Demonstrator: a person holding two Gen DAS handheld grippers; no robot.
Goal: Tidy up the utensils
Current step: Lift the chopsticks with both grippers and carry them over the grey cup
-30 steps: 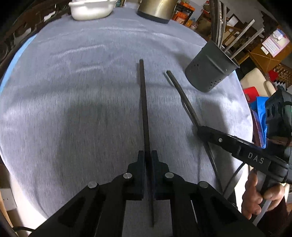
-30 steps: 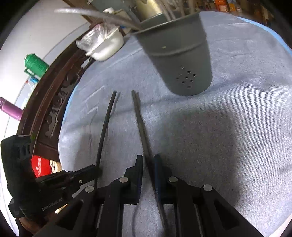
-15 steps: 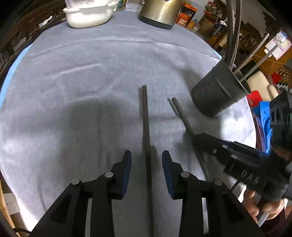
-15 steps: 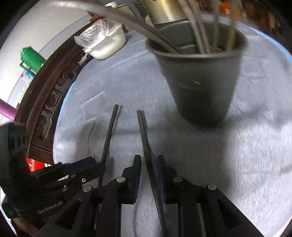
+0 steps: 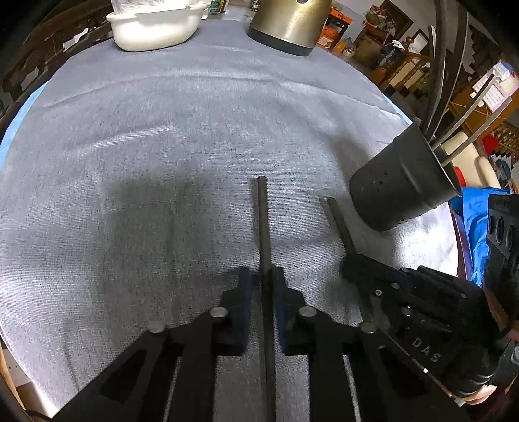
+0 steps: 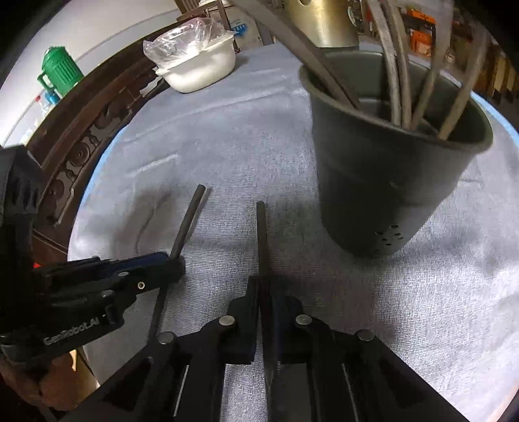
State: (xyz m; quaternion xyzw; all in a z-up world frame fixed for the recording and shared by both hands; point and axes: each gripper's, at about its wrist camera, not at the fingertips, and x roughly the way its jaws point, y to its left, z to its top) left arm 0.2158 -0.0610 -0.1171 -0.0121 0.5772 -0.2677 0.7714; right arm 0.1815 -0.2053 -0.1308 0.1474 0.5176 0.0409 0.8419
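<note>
Two dark chopsticks are held over the grey cloth. My left gripper (image 5: 263, 279) is shut on one chopstick (image 5: 263, 224), which points straight ahead. My right gripper (image 6: 264, 287) is shut on the other chopstick (image 6: 261, 237). In the left wrist view the right gripper (image 5: 348, 264) and its chopstick (image 5: 339, 220) show at the right. In the right wrist view the left gripper (image 6: 176, 264) and its chopstick (image 6: 188, 222) show at the left. A dark grey utensil holder (image 6: 389, 181) with several utensils inside stands just right of the chopstick tips; it also shows in the left wrist view (image 5: 399, 191).
A white bowl (image 5: 155, 24) and a brass-coloured pot (image 5: 288, 22) stand at the far edge of the grey tablecloth (image 5: 162, 146). A dark carved wooden rail (image 6: 81, 136) runs along the table's left side. A blue bag (image 5: 476, 214) lies beyond the right edge.
My left gripper opened half a second ago and has closed again on its chopstick. Both grippers have moved forward toward the utensil holder, which looms larger in the right wrist view.
</note>
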